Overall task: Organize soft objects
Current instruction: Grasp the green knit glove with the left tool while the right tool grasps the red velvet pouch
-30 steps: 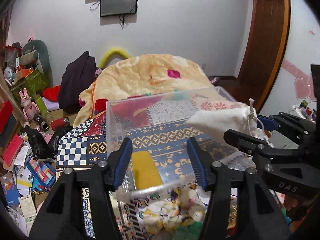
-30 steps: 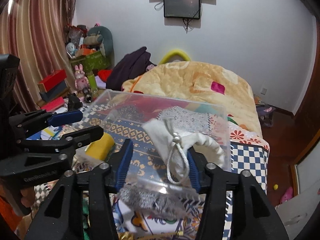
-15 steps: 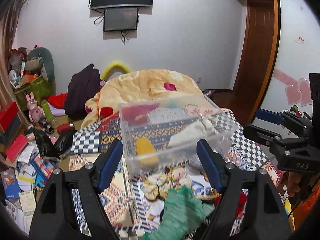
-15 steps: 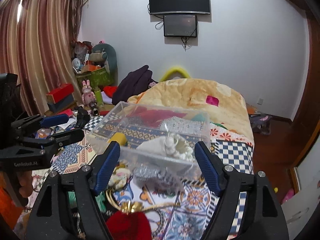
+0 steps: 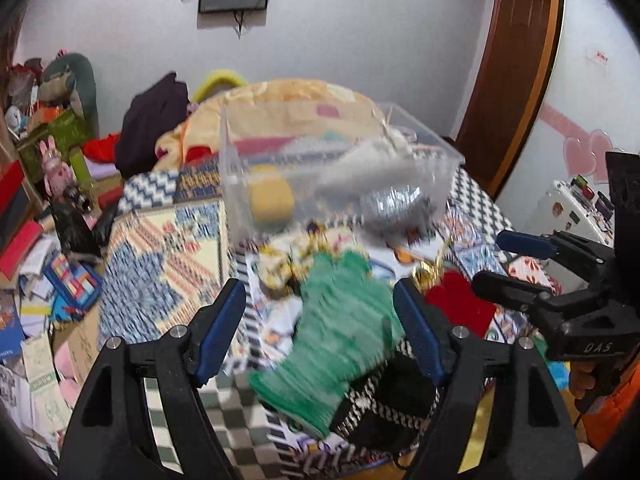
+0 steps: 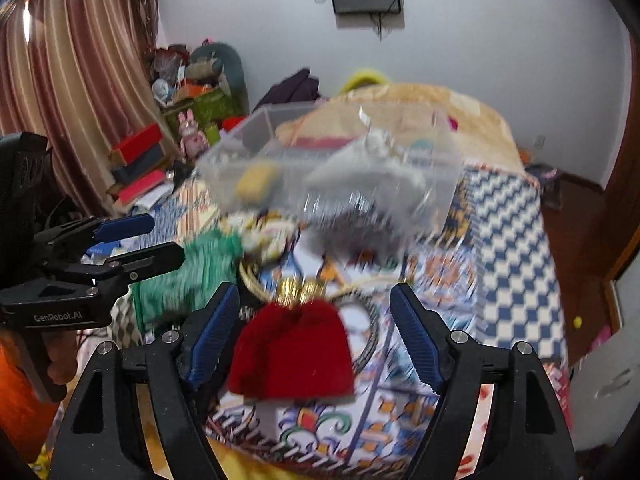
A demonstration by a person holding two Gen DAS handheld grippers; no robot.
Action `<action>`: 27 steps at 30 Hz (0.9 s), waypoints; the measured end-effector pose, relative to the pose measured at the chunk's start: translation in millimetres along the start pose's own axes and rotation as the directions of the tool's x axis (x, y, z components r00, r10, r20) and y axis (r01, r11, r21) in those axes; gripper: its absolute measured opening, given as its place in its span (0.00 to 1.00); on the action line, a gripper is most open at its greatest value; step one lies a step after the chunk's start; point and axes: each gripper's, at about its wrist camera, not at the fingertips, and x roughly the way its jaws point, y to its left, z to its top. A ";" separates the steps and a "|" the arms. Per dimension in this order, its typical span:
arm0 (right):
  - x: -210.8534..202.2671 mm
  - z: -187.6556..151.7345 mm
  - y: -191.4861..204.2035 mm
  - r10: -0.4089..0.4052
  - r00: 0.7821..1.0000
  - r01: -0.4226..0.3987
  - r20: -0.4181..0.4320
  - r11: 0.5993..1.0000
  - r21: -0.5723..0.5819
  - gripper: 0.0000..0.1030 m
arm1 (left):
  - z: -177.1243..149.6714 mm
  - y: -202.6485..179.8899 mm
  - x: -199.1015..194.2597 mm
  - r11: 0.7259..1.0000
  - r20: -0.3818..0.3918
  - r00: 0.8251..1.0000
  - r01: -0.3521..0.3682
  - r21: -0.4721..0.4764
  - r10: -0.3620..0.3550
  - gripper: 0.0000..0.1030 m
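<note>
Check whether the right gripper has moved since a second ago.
Yes. The right gripper has backed away from the clear bin, now open over the red pouch.

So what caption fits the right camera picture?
Open right gripper over a red pouch, clear box beyond.

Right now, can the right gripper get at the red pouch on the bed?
Probably yes. The right gripper is open, and the red pouch lies between its fingers with nothing over it. The frame is blurred, so the height above it is unclear.
</note>
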 end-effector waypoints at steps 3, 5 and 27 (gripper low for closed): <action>6.3 -12.6 4.0 0.002 1.000 -0.002 -0.031 1.000 0.009 0.73 | -11.1 -2.4 6.4 0.999 -0.038 0.999 0.030 -0.015 -0.031 0.74; 11.1 -19.3 3.3 0.012 0.998 -0.011 -0.057 1.000 0.021 0.73 | -17.6 -5.3 8.3 1.000 -0.050 0.998 0.027 -0.007 -0.028 0.74; 19.2 -17.6 -1.8 0.045 0.995 -0.043 -0.086 0.999 0.021 0.39 | -29.1 -5.8 -1.7 0.999 0.004 1.000 0.031 -0.012 -0.031 0.20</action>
